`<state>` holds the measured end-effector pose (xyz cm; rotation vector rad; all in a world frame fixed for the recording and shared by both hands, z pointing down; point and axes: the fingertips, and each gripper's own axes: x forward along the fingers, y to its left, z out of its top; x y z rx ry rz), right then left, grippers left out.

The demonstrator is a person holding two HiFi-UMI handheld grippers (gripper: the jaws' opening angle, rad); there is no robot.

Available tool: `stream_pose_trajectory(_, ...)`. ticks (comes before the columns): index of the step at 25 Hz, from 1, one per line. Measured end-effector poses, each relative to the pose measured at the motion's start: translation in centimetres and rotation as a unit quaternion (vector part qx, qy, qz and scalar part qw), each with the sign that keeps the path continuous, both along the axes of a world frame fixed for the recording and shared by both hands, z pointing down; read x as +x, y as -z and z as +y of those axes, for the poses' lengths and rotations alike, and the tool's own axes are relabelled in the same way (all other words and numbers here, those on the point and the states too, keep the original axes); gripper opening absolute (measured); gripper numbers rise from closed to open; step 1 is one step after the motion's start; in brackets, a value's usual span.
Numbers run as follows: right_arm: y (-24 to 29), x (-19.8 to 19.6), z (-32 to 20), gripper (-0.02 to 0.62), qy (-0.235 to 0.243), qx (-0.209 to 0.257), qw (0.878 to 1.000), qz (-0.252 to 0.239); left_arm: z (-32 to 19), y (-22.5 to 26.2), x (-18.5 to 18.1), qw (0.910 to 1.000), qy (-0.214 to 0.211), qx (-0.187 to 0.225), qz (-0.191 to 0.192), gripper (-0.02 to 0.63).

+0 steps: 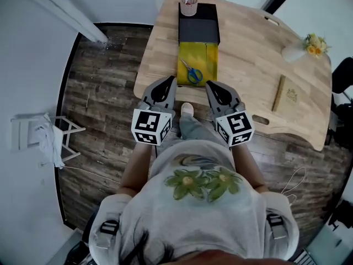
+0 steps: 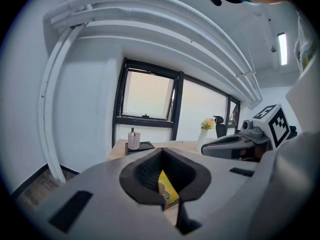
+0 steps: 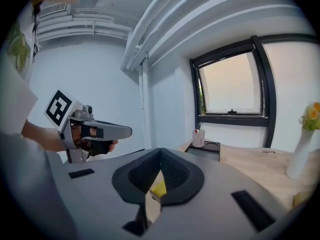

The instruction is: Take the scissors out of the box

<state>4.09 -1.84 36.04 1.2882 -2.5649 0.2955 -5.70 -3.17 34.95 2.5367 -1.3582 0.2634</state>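
Both sets of jaws pressed together, we hold left gripper (image 1: 170,83) and right gripper (image 1: 212,86) at the table's (image 1: 248,48) near edge, flanking the box (image 1: 210,57), ready for the scissors (image 1: 192,72).

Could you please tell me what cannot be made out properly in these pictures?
- Scissors: in the left gripper view the left tongs hide all but a blue sliver; in the right gripper view the right tongs hide them entirely.
- Pen cup: its contents are too small to tell in every view.
- Wooden board: its print is too small to read in the head view.
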Motion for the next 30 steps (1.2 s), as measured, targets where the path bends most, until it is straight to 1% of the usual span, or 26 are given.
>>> stream_pose_trajectory(3,-1.5,0.1,-1.6,0.008,-0.001,-0.018,1.000,0.015,-1.1,-1.3,-0.1,0.9998,0.000,-0.019,0.001,0.006)
stream_pose_trajectory(15,-8.2,-0.6,-5.7,0.008,0.033,-0.084,0.993,0.071,-3.7,-6.1,-0.1,0.9972,-0.003,-0.074,-0.001,0.006)
stream_pose_trajectory(21,-10.6,-1.6,-7.3,0.009,0.047,-0.112,0.989,0.080,-4.7,-7.6,-0.1,0.9959,-0.001,-0.091,-0.001,0.006)
stream_pose_trajectory(24,-11.6,-1.8,-7.7,0.009,0.051,-0.127,0.987,0.078,-4.9,-8.2,0.0,0.9951,-0.010,-0.098,0.001,0.006)
stream_pose_trajectory(25,-11.9,-1.9,-7.8,0.013,0.051,-0.132,0.987,0.079,-4.9,-8.3,0.1,0.9949,-0.016,-0.100,0.001,0.006)
stream_pose_trajectory(27,-12.7,-1.8,-8.0,0.045,0.050,-0.142,0.985,0.082,-5.0,-8.6,0.1,0.9946,-0.022,-0.101,0.001,0.006)
stream_pose_trajectory(30,-14.0,-1.6,-8.5,0.069,0.048,-0.161,0.982,0.093,-5.5,-9.5,-0.4,0.9941,-0.018,-0.107,-0.007,0.006)
